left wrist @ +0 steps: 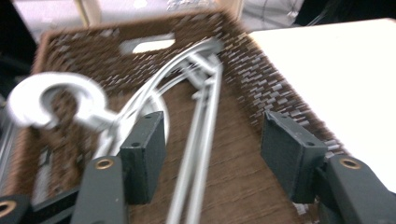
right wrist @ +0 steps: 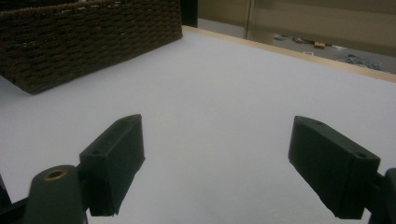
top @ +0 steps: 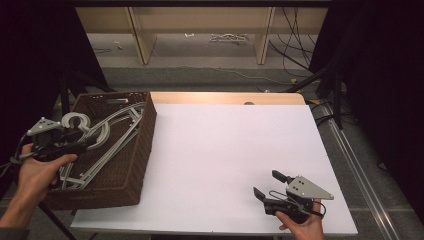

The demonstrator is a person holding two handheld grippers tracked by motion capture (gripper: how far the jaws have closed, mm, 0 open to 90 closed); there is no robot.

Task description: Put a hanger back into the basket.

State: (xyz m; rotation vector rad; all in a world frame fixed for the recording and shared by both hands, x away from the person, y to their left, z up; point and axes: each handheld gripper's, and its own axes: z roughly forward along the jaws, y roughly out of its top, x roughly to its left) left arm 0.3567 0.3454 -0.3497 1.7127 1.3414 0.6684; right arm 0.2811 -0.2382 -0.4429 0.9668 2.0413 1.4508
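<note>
My left gripper [left wrist: 212,149] hangs jaws apart over grey metal hangers [left wrist: 196,140] lying in the dark woven basket [top: 142,150], right gripper [top: 275,192] open, idle on the table; tangled hooks may snag, dragging neighbours.

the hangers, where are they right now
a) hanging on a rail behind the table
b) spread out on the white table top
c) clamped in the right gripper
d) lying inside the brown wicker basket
d: the grey hangers lie inside the wicker basket at the table's left edge, with the left gripper over them, its jaws apart; the right gripper stands open over bare white table.
</note>
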